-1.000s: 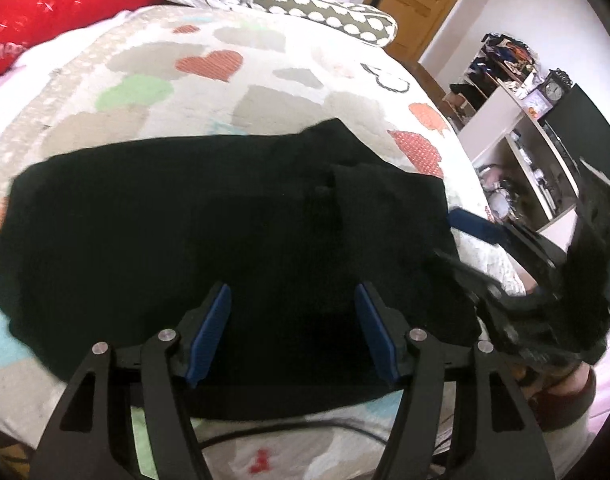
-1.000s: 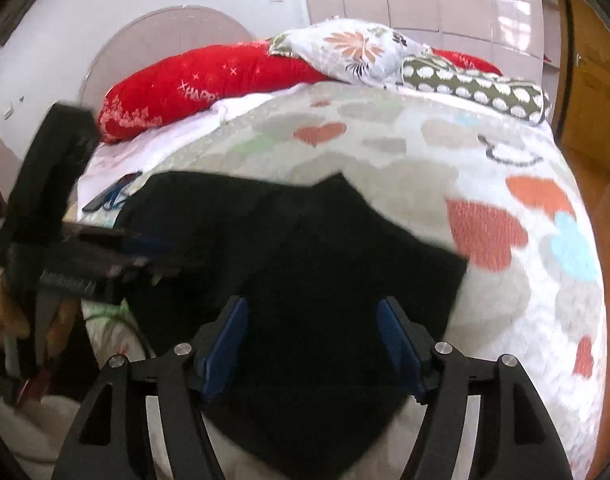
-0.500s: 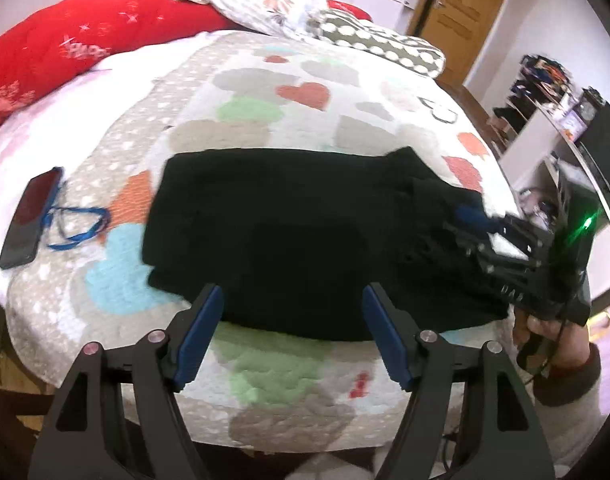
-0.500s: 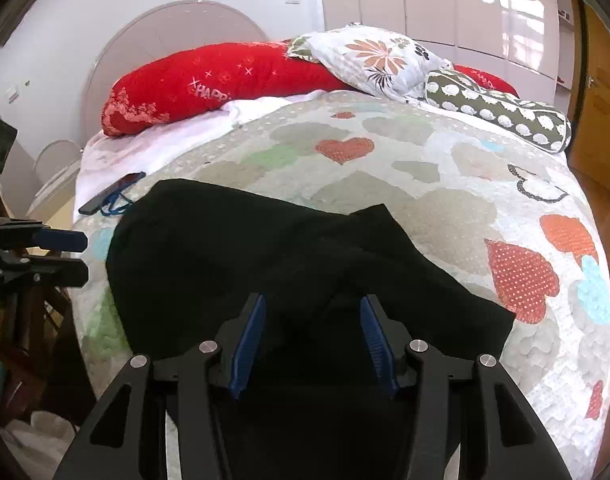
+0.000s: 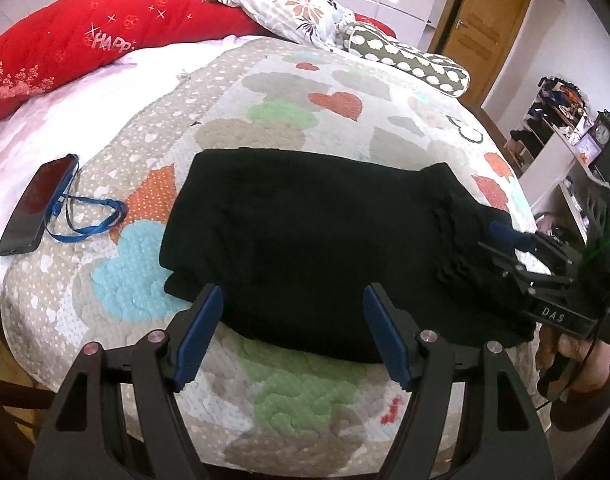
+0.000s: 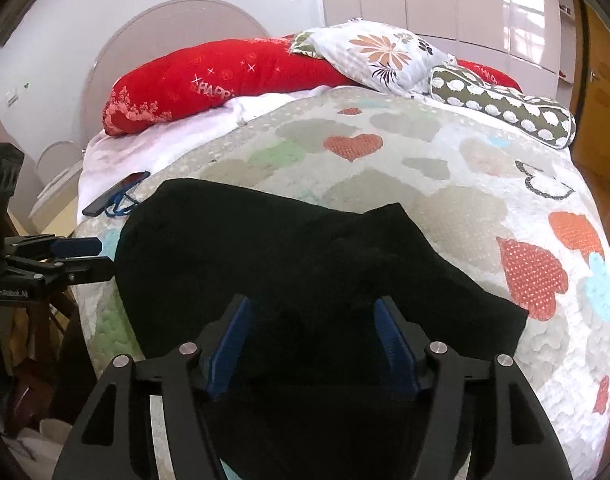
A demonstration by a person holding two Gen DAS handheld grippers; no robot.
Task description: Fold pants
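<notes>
On the near edge of the bed (image 5: 265, 408), over a heart-print quilt (image 5: 345, 92), black pants (image 5: 325, 240) lie folded into a flat wad, long axis running left to right across the left wrist view, one end toward the phone (image 5: 37, 204), the other end under the right gripper (image 5: 505, 236). Pillows (image 6: 225, 76) sit well apart at the headboard. Left gripper (image 5: 293, 336) hangs off the near edge of the pants, jaws opening, nothing between them, pads clear of the cloth. Right gripper, in its own view (image 6: 311, 344), has jaws opening too, with black cloth showing between the blue pads; pads do not look pressed on it, so likely released. Judgement: fold looks mostly done, right end lumpy with a corner sticking out toward the far side. To finish well, pinch both layers at one short end, carry it over squarely along the long axis, match edges, then flatten the bunched end.
</notes>
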